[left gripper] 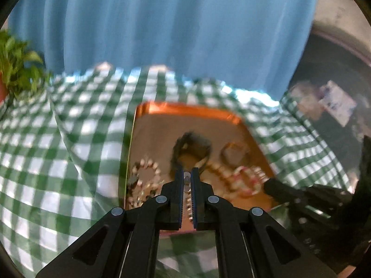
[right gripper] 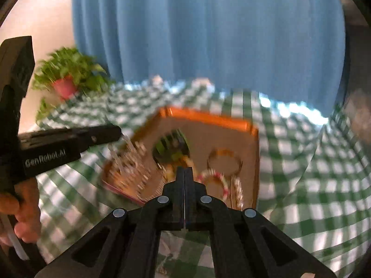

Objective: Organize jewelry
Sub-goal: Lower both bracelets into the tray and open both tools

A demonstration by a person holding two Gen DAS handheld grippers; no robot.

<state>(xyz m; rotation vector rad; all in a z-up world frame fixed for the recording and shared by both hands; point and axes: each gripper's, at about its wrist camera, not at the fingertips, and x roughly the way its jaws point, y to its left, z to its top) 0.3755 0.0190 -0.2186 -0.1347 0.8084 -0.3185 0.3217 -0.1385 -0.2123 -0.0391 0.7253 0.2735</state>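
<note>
The tray lies on the checked cloth, bracelets inside it.

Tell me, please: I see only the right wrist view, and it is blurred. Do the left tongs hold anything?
Observer: Yes. The left wrist view shows the left tongs nearly shut on a silvery linked piece.
Operator: What lies near the tray's left side there?
Observer: A bracelet of pale beads, flat on the copper tray.
Operator: And beyond the tong tips?
Observer: A dark ring-shaped piece, with a brownish bangle to its right.
</note>
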